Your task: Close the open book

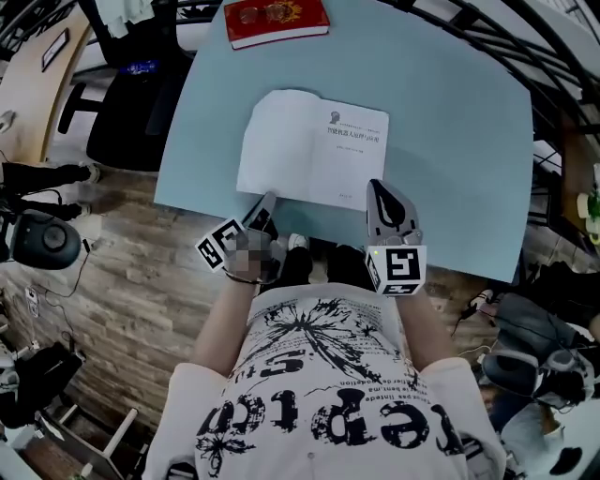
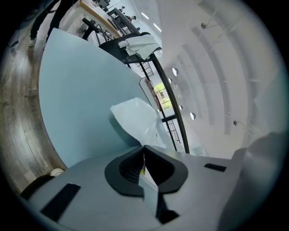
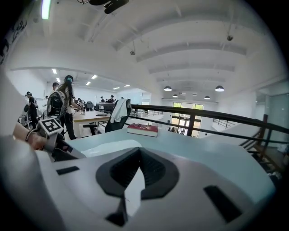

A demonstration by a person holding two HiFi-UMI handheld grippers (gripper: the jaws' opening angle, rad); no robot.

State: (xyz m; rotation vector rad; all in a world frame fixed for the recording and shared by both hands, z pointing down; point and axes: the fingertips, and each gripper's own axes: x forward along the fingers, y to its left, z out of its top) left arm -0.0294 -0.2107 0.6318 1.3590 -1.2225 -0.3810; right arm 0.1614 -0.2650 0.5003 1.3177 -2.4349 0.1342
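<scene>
Flat and face up, an open book [image 1: 311,145], white pages showing, lines of print near the top of the right-hand page. Beneath the book, a pale blue table [image 1: 450,141].

At the book's near left corner, the left gripper [image 1: 265,204], tip touching the edge of the left-hand page. Jaws pressed together in the left gripper view and clamped on that corner, a thin pale sliver of paper between the black pads [image 2: 128,169], the rest of the page spreading away just ahead of them.

At the book's near right corner, the right gripper [image 1: 380,187], pointing toward the book, contact with the page not clear. Jaws closed flat against each other in the right gripper view, nothing between them.

Nearer than the book, behind each gripper, a cube with square markers: the left cube [image 1: 219,244] tilted, the right cube [image 1: 401,269] facing up.

Beyond the book's far edge and well apart from it, a closed red book [image 1: 277,21] on the same table. Nearer than the book, below both grippers, the person's white printed T-shirt [image 1: 328,394]. Left of the book, past the table's edge, a wood-pattern floor [image 1: 122,281] and a black chair [image 1: 127,103].
</scene>
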